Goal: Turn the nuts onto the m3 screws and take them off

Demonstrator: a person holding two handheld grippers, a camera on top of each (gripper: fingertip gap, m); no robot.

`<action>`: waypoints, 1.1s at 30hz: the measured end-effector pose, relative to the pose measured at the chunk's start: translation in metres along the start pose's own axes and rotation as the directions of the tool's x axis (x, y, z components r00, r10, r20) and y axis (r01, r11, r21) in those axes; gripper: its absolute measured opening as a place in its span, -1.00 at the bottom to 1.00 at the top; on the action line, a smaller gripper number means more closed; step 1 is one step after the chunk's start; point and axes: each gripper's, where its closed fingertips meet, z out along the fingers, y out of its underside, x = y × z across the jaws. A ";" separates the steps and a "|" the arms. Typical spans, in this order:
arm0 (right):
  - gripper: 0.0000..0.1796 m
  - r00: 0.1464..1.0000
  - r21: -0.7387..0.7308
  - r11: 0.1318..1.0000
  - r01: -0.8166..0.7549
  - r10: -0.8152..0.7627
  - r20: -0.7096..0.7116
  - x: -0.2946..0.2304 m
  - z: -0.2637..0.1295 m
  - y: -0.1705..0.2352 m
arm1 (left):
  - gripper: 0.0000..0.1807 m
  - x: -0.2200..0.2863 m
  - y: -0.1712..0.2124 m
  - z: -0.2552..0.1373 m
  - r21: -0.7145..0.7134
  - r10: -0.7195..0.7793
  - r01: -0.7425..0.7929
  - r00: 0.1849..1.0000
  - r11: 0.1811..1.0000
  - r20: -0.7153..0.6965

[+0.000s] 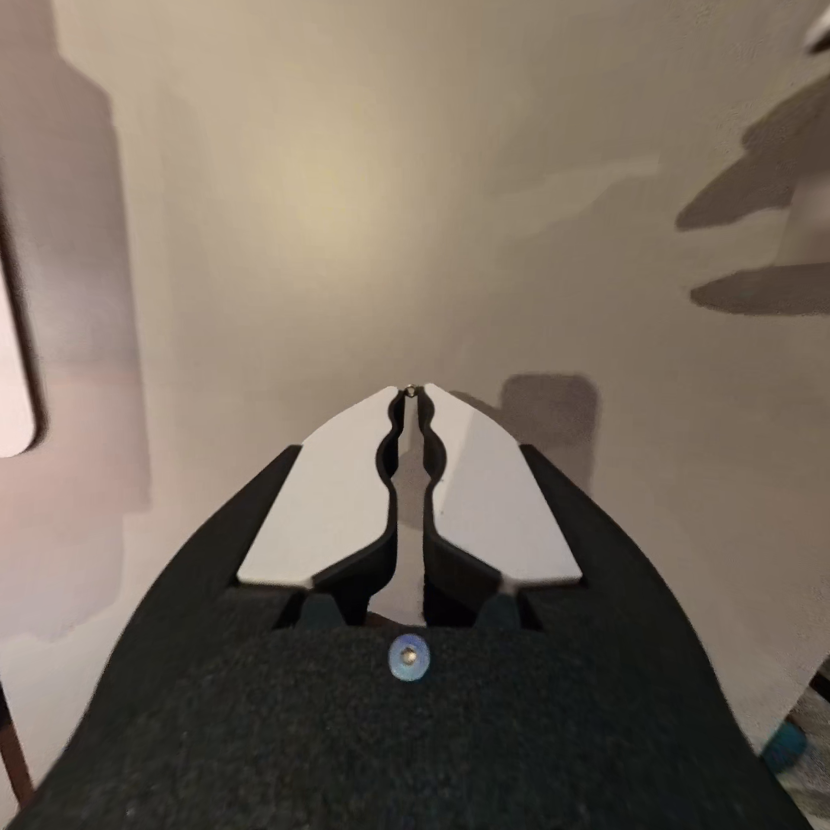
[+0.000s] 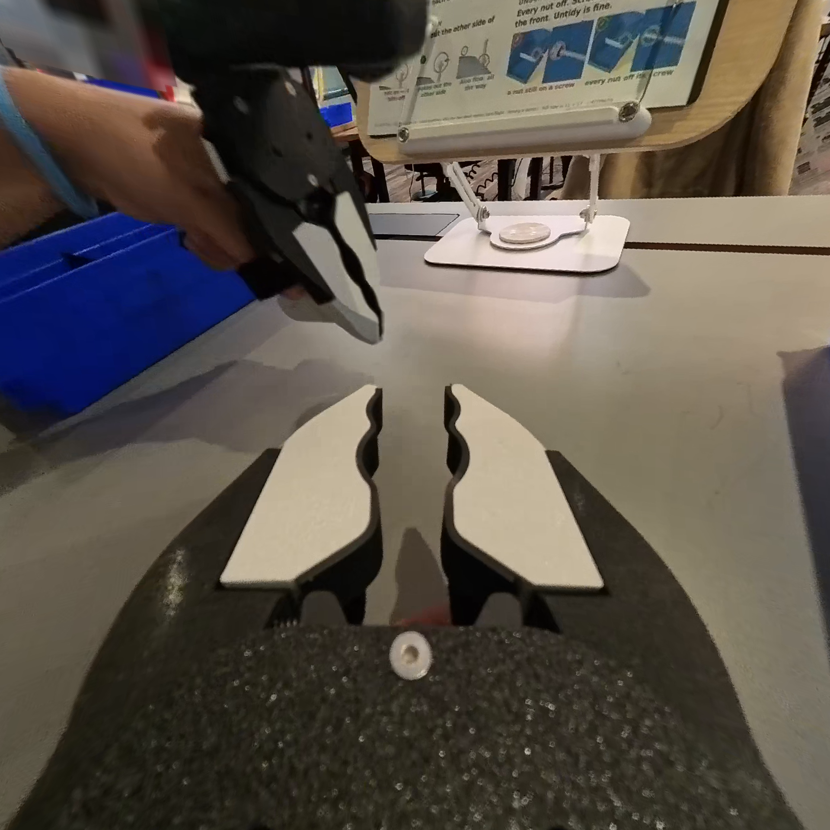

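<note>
In the left wrist view my left gripper (image 1: 410, 389) is shut on a tiny metal nut (image 1: 410, 390) pinched at its very tips, above the bare grey table (image 1: 314, 202). The same gripper shows in the right wrist view (image 2: 377, 334), held by a hand (image 2: 148, 179) and tilted down with its tips just over the table. My right gripper (image 2: 413, 395) is open and empty, low over the table, a short way behind the left one's tips. No screws show in either view.
A blue bin (image 2: 90, 305) sits at the left on the table (image 2: 584, 404). A white stand (image 2: 530, 242) holding an instruction sheet (image 2: 539, 58) is at the back. A dark object's edge (image 2: 808, 404) shows at the far right. The gap from one gripper's tips to the other's is roughly 12 cm.
</note>
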 end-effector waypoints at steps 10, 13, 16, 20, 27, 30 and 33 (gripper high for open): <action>-0.72 1.000 -0.010 1.000 0.018 -0.018 -0.001 -0.002 0.001 0.001 | -0.94 -0.001 0.015 0.022 -0.066 -0.015 0.015 1.000 0.998 0.000; -0.72 1.000 -0.013 1.000 0.007 -0.007 0.003 -0.001 0.001 0.001 | -0.94 0.000 0.017 0.025 -0.066 -0.024 0.024 1.000 0.998 -0.005; -0.72 1.000 -0.010 1.000 0.002 -0.002 0.003 -0.001 0.001 0.001 | -0.94 0.000 0.023 0.030 -0.099 -0.016 0.015 1.000 0.995 -0.006; -0.72 1.000 -0.009 1.000 0.009 -0.009 -0.001 -0.001 0.001 0.001 | -0.87 0.003 0.021 0.031 -0.087 -0.003 0.002 1.000 0.996 -0.011; -0.73 1.000 0.011 1.000 0.017 -0.017 -0.005 -0.001 -0.001 -0.001 | -0.69 0.004 0.017 0.014 -0.067 0.018 -0.016 0.999 0.998 0.031; -0.73 1.000 0.004 1.000 0.025 -0.025 -0.004 -0.002 -0.001 0.000 | -0.65 0.007 0.007 -0.012 0.043 -0.035 0.032 0.997 0.999 0.062; -0.73 1.000 0.001 1.000 0.027 -0.027 -0.004 -0.002 0.000 0.000 | -0.58 0.016 0.008 -0.045 0.187 -0.119 0.100 0.989 0.977 0.093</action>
